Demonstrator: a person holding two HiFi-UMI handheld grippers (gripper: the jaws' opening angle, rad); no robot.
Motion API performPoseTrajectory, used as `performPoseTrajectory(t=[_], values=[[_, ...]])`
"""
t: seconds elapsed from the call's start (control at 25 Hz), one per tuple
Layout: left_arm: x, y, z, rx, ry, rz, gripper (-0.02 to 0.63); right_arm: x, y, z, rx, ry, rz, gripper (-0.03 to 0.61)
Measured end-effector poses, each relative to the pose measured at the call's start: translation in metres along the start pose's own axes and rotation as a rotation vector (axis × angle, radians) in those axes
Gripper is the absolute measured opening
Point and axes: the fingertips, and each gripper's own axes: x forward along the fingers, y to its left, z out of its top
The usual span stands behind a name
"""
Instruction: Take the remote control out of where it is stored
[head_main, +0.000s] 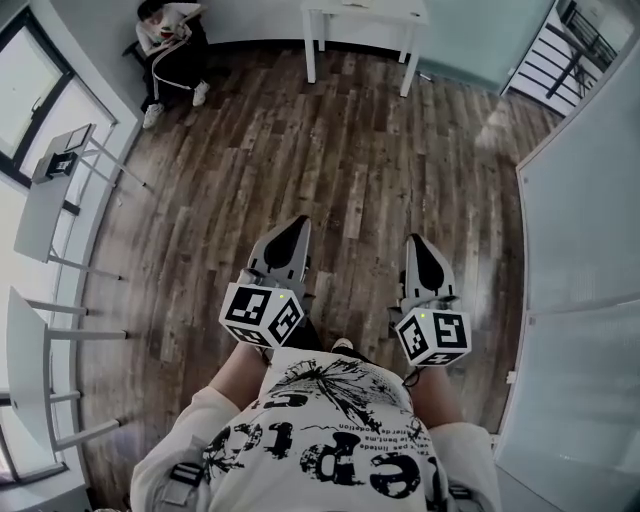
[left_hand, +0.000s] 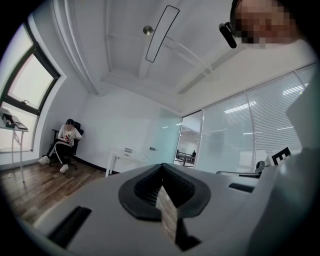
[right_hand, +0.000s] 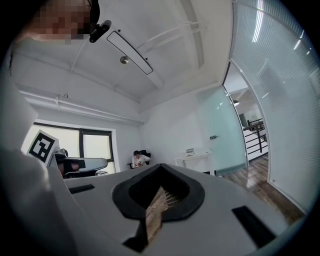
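A: You're standing on the wood floor (head_main: 360, 160) with both arms out in front. Your left hand-held gripper (head_main: 292, 232) is clenched, jaws together, with nothing between them.

B: Same for your right hand-held gripper (head_main: 422, 248). It's clenched, the pads meet with only a thin slit between them, and floor shows through the slit. It holds nothing.

A: Your two grippers sit side by side, apart from each other, tips pointing away from your body. Each one's marker cube (head_main: 262, 315) is close to your printed shirt (head_main: 320, 440).

B: The remote control shows in no view, so I can't tell where it's stored.

A: Ahead of you a far table (head_main: 365, 15), white, stands by the wall. A seated person (head_main: 172, 40) is in the corner to its left, well apart from you.

B: On your left, two side tables (head_main: 50, 200) stand along the windows (head_main: 25, 90). On your right is a glass wall (head_main: 590, 250), with a stair railing (head_main: 570, 50) past its far end.

A: Both of your gripper views tilt upward. The left gripper view takes in the ceiling and a long ceiling light (left_hand: 162, 32).

B: The right gripper view shows the same seated person and far table, small, just above your clenched jaws.
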Motion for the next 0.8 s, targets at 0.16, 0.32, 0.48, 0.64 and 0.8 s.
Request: performPoseTrajectory(t=[0.16,0.32,0.48,0.64,0.8], values=[[0.044,0.020,0.002,-0.010,0.013,-0.029,0.008,0.036,-0.018,0.000,0.003,0.011,-0.038,-0.006],[0.095,0.054,0.012,-0.020,0.024,-0.086,0.009,0.086,-0.027,0.003,0.002,-0.001,-0.097,-0.006],[0.151,0.102,0.032,-0.009,0.002,-0.145,0.009,0.151,-0.029,0.006,-0.019,-0.022,-0.150,-0.006],[0.201,0.152,0.052,-0.003,0.014,-0.202,0.009,0.222,-0.023,0.016,-0.019,-0.040,-0.198,-0.006],[0.241,0.199,0.072,0.015,0.022,-0.225,0.008,0.291,-0.015,0.026,-0.032,-0.039,-0.214,-0.006]])
